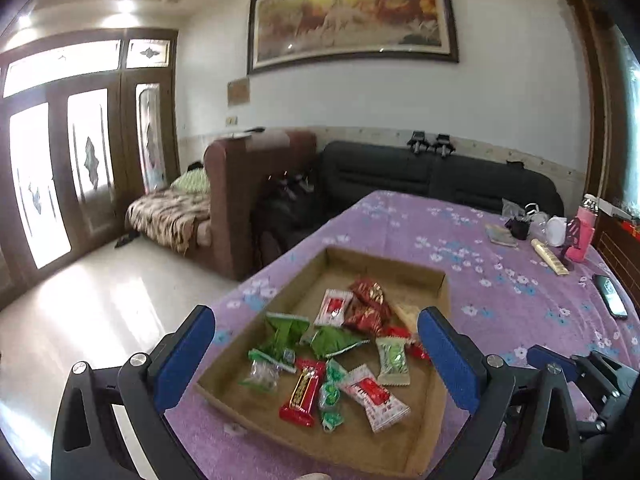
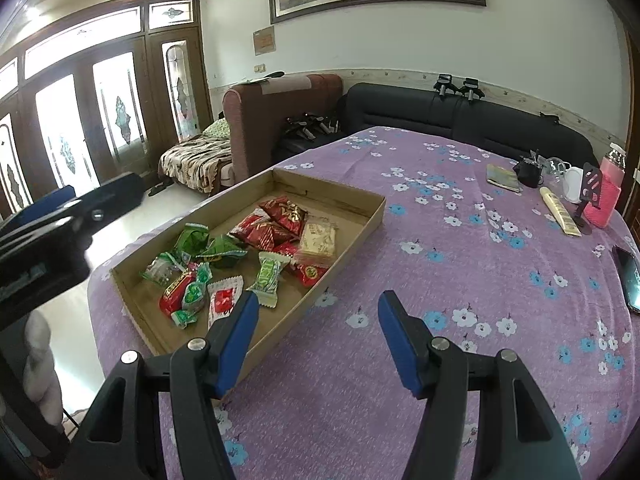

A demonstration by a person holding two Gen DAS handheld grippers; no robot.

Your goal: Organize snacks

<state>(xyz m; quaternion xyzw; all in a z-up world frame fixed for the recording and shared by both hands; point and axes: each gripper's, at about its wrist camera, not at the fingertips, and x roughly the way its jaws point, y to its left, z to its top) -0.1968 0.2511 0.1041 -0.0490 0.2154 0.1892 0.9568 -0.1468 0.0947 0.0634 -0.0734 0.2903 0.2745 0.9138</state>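
My left hand-held gripper [image 1: 316, 344] hangs released, jaws wide apart, over the near end of the tray [image 1: 436, 280]. My right hand-held gripper [image 2: 318, 328] is released too, over the purple cloth of the surface [image 2: 460, 280] just beside the tray's near right edge. The snacks [image 1: 332, 344] lie loose in the tray, at the surface's left edge. A phone [image 2: 630, 278] lies at the right edge; a pink bottle [image 2: 606, 192] stands at the far right corner.
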